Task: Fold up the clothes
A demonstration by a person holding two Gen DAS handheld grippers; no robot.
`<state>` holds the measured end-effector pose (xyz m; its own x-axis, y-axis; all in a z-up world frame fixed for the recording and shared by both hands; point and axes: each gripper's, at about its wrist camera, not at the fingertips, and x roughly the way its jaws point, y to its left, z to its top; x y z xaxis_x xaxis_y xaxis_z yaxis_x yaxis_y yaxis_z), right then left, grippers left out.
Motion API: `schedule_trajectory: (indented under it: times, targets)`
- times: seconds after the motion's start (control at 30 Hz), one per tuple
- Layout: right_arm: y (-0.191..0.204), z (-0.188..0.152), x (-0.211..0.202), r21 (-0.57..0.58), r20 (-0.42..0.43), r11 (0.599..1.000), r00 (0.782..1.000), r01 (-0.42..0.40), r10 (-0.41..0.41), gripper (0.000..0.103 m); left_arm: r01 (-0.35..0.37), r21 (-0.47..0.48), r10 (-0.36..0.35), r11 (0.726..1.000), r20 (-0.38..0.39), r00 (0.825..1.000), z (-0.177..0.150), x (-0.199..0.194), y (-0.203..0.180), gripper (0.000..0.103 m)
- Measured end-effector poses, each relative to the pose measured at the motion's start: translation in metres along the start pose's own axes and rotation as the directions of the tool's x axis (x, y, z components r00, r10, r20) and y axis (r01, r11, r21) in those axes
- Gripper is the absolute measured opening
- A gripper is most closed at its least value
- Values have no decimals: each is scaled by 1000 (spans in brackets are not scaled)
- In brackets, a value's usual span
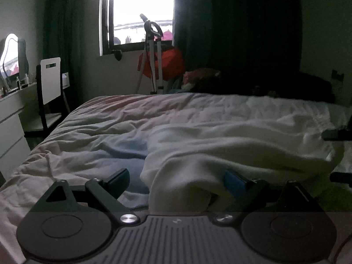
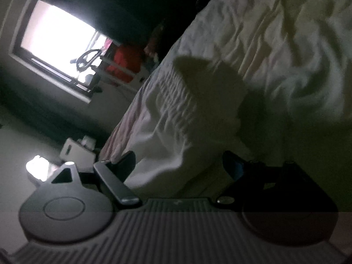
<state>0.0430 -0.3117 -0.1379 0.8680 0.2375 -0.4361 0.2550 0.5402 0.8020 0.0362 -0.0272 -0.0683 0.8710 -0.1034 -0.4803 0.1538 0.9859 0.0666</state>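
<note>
Left wrist: rumpled white garment (image 1: 231,145) (bunched).

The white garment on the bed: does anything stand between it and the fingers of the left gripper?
Nothing visible does. The white garment already lies between the open fingers of the left gripper, on the bed.

Dim bedroom lit only by a bright window (image 1: 140,11) flanked by dark curtains (image 1: 235,33). A bed (image 1: 99,118) with rumpled pale bedding fills the foreground. Along the left wall stand a white dresser (image 1: 11,127), a mirror (image 1: 10,55) and a white-backed chair (image 1: 50,79); a red item (image 1: 173,63) sits below the sill.
</note>
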Motion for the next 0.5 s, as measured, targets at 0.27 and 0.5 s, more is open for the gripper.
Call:
schedule_trajectory:
  times: [0.27,0.5]
  targets:
    - [-3,-4,20,-48,61,987,986,157,-154,75,-37,47,37,998,10,999,-4,4,-3,99]
    - [11,1,18,-114,146,983,981,141,-124,47,-36,63,35,997,20,999,-5,0,-4,98]
